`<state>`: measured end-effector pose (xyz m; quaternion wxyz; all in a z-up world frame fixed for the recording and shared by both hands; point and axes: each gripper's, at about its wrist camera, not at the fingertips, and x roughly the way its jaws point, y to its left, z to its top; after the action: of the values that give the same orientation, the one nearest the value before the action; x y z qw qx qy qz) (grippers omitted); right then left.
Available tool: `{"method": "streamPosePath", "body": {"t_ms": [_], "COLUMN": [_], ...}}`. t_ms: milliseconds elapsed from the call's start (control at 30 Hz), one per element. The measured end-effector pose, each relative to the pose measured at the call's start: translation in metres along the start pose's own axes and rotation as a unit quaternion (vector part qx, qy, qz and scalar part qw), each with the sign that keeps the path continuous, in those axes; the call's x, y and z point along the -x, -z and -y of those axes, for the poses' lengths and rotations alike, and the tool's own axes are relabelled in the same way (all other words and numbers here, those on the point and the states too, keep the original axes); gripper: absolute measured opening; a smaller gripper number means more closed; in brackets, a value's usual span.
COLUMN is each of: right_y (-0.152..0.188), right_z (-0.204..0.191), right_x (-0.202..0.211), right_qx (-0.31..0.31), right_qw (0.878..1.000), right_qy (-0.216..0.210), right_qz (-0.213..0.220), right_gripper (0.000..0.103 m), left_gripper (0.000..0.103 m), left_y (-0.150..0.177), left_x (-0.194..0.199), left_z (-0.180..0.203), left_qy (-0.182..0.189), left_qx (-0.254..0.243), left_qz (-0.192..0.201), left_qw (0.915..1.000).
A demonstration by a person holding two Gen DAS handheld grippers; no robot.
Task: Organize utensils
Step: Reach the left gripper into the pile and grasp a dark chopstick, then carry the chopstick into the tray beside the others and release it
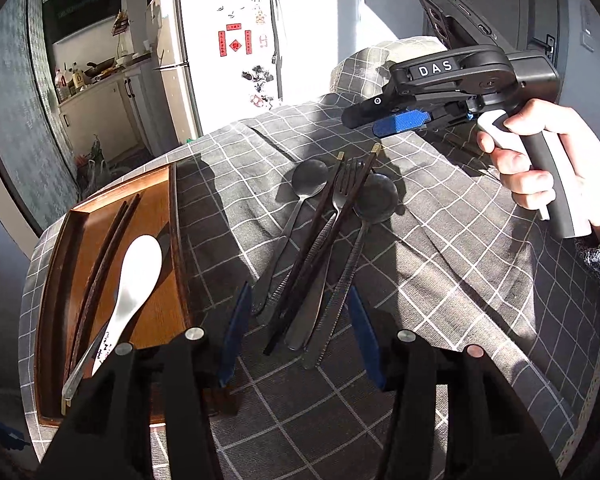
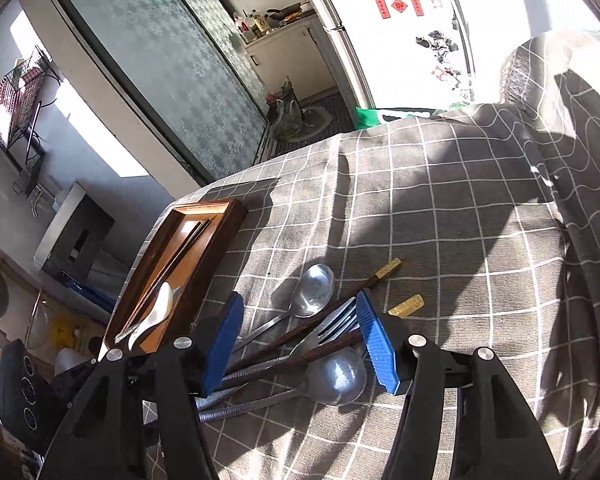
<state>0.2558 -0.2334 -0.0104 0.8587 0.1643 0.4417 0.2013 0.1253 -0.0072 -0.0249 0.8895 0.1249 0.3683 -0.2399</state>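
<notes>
Surface: grey checked tablecloth (image 1: 440, 248), kitchen behind.
Tray: wooden tray (image 1: 156, 200) at left, holding chopsticks (image 1: 104, 256) and a white spoon (image 1: 134, 276).
Loose utensils: two spoons, fork (image 1: 340, 200), chopsticks piled mid-cloth.
Left gripper (image 1: 298, 334): wide open, empty, above the handles.
Right gripper (image 2: 304, 344): wide open, empty, over the pile.

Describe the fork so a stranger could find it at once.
On the checked tablecloth, right of the wooden tray, lies a pile of dark cutlery. The fork sits mid-pile between two spoons, crossed by chopsticks; it alone ends in tines.
</notes>
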Motion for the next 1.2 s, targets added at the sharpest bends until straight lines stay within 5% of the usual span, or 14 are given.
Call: {"method": "streamPosePath", "body": {"t_ms": [133,300,433,767,1000,1067,1100,1200], "right_y": [0.001,0.007,0.007,-0.002,-0.006,-0.007,-0.007,-0.01], "right_z": [0.036,0.049,0.046,0.032,0.007,0.001,-0.002,-0.012], "right_x": [-0.009,-0.03,-0.034,0.011,0.044,0.051,0.056,0.066], "right_qx": [-0.047,-0.084,-0.082,-0.075,-0.05,-0.046,-0.045,-0.04], "right_qw": [0.999,0.996,0.996,0.991,0.989,0.988,0.987,0.986], "right_qy": [0.019,-0.01,-0.014,-0.101,-0.128,-0.135,-0.136,-0.142], "right_qz": [-0.006,-0.02,-0.011,0.043,0.061,0.065,0.069,0.078], "right_gripper": [0.06,0.058,0.023,0.014,0.01,0.009,0.009,0.009], "left_gripper": [0.054,0.054,0.054,0.054,0.044,0.032,0.014,0.013], "left_y": [-0.003,-0.008,-0.01,-0.015,-0.029,-0.031,-0.032,-0.033], "left_x": [-0.015,-0.029,-0.037,-0.049,-0.042,-0.04,-0.039,-0.03], "left_z": [0.016,0.024,0.022,0.019,0.014,0.015,0.017,0.021], "left_qy": [0.015,0.02,0.016,-0.008,-0.011,-0.007,-0.002,-0.01], "left_qx": [-0.012,-0.017,-0.014,-0.013,0.008,0.007,0.004,-0.006], "left_qz": [-0.008,-0.012,-0.017,-0.012,0.012,0.013,0.013,0.029], "left_qw": [0.9998,0.9996,0.9996,0.9998,0.9998,0.9999,0.9999,0.9995]}}
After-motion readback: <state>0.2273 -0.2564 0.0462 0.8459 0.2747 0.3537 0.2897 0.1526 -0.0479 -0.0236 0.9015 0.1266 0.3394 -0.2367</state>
